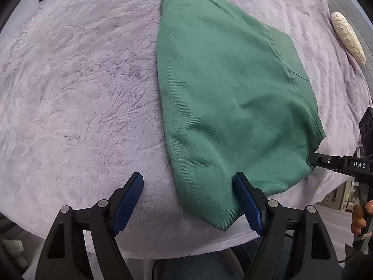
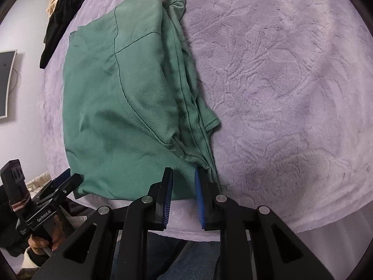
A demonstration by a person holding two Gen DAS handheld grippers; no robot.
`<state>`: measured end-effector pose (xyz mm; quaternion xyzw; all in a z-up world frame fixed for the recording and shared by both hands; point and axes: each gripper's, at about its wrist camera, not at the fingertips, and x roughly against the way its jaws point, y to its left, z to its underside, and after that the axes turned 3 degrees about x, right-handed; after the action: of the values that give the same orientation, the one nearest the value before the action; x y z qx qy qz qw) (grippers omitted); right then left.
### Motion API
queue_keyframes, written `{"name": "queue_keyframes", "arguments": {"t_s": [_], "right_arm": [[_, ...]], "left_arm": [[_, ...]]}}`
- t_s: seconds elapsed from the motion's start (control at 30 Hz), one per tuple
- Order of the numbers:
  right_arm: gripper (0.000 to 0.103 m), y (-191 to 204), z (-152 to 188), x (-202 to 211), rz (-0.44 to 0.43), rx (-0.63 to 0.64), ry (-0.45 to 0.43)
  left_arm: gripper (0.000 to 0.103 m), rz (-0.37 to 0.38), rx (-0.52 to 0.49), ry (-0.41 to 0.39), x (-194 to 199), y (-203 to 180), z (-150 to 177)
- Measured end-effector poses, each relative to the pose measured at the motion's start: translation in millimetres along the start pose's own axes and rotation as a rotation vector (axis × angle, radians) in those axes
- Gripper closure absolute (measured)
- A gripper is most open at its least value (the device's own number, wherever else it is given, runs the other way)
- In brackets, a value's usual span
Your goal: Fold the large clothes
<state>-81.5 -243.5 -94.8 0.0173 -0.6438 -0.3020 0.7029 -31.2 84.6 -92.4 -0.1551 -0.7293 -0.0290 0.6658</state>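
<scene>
A green garment [image 1: 228, 98] lies folded on a lavender plush blanket [image 1: 77, 88]. My left gripper [image 1: 187, 180] stands open over the garment's near left corner. Its right finger [image 1: 244, 193] rests on the cloth and its left finger sits over bare blanket. In the right wrist view this gripper [image 2: 70, 178] shows at the garment's [image 2: 116, 107] lower left corner. My right gripper [image 2: 184, 175] has its jaws narrow, pinching the near edge beside the bunched seam [image 2: 186, 107]. The left wrist view shows its tip [image 1: 313, 159] at the garment's near right corner.
The blanket's near edge [image 2: 303, 219] runs just below both grippers, with a person's legs beneath. Black and cream clothes [image 2: 60, 9] lie at the far corner beside a wall screen [image 2: 5, 81]. A cream roll [image 1: 347, 37] lies on a grey quilted pad [image 1: 342, 4].
</scene>
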Motion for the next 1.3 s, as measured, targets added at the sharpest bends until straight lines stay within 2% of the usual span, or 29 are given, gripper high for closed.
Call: {"name": "queue_keyframes", "arguments": {"t_s": [0.5,0.73,0.8,0.83,0.87,0.9,0.97,1.13,1.2,1.23,1.3], "right_arm": [[0.081,23,6,30,0.032,0.04,-0.061],[0.081,40,3,60,0.064,0.093,-0.127],[0.072,46,-2,67,0.074,0.105,-0.147],[0.056,49,-4,70,0.081,0.11,-0.158],[0.043,52,-5,73,0.086,0.117,-0.171],[0.043,55,-7,77,0.09,0.126,-0.184],[0.043,60,-10,83,0.097,0.141,-0.199],[0.042,70,-15,94,0.132,0.152,-0.221],[0.033,75,-15,98,0.164,0.16,-0.233],[0.025,79,-15,99,0.178,0.166,-0.242],[0.022,86,-14,102,0.21,0.181,-0.263]], "left_arm": [[0.023,-0.095,-0.015,-0.03,31,10,-4],[0.023,-0.11,-0.022,-0.046,41,6,-12],[0.023,-0.123,-0.022,-0.052,42,1,-13],[0.023,-0.122,-0.02,-0.056,44,1,-13],[0.023,-0.121,-0.015,-0.06,46,0,-15],[0.022,-0.119,-0.01,-0.064,47,0,-17],[0.0,-0.131,-0.006,-0.073,51,-2,-20],[0.0,-0.139,-0.012,-0.095,55,-12,-26],[0.0,-0.148,-0.007,-0.1,60,-15,-29],[0.0,-0.15,-0.004,-0.103,63,-14,-31],[0.0,-0.148,0.006,-0.126,70,-16,-35]]}}
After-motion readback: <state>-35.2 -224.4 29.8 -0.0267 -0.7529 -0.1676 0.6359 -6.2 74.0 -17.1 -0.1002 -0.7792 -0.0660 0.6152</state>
